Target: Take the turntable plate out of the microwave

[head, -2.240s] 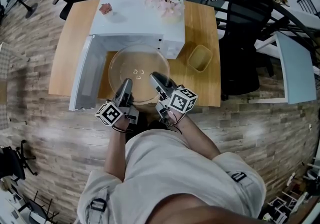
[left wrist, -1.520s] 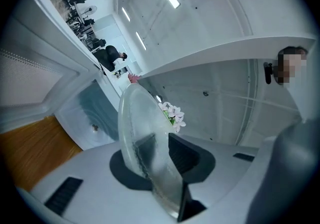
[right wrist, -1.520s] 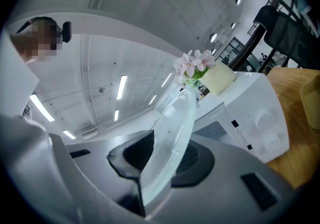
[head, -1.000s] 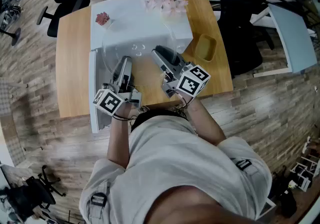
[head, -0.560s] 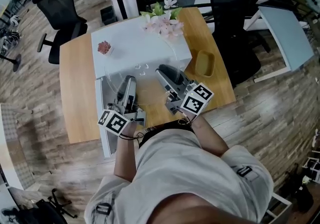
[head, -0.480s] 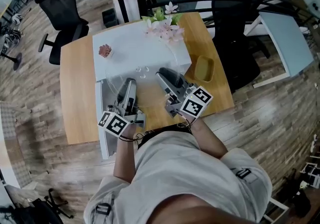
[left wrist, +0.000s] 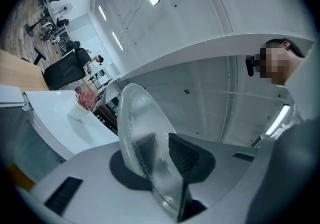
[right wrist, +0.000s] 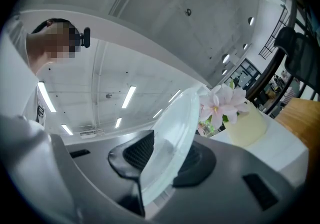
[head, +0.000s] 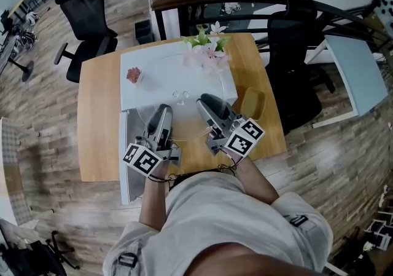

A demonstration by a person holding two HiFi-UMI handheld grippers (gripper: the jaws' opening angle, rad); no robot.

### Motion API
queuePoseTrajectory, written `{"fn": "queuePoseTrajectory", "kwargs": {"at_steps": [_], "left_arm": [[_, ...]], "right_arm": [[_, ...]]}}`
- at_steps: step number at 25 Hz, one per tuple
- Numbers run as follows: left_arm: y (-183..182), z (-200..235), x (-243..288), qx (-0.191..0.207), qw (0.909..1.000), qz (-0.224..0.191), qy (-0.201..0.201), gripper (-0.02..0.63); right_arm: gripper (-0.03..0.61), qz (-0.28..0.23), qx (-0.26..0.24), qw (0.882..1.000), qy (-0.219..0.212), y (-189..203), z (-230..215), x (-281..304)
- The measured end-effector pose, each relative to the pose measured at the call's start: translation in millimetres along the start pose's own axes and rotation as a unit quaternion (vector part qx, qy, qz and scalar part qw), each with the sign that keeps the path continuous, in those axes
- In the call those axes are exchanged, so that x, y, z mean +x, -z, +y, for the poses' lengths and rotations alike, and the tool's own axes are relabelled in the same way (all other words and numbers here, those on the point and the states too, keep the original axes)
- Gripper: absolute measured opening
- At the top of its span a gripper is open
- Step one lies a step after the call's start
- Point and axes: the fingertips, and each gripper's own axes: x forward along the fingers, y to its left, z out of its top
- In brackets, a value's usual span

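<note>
Your left tongs (head: 164, 112) and right tongs (head: 207, 101) each clamp the near rim of the glass plate (head: 178, 87). It stretches ahead from both, held over the white microwave (head: 147, 63) beyond them.

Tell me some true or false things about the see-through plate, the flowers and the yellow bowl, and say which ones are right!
1. The left gripper and the right gripper both pinch the glass plate. True.
2. The glass plate lies inside the microwave. False: it is held up in the air, outside it.
3. The flowers stand on top of the microwave. True.
4. The yellow bowl sits on top of the microwave. False: it sits on the table, beside the microwave.
</note>
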Motion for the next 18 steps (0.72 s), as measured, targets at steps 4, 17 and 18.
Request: {"fn": "queuePoseTrajectory", "kwargs": {"at_steps": [4,17,18], "left_arm": [[-4.1,-3.1,2.3,0.007,1.0,0.0,0.001,0.098],[-7.2,-7.8,3.7,0.012,0.9999,-0.004,0.007,0.098],[-7.2,-8.5,3.7,0.012,0.9999,-0.005,0.008,0.098]], "right_arm": [[0.106,-0.004,0.002,1.0,-0.003,-3.8,1.1,1.5],[0.107,-0.006,-0.009,1.0,-0.009,-9.0,4.2,2.0],[0.107,-0.006,-0.009,1.0,-0.01,-9.8,4.6,1.8]]}}
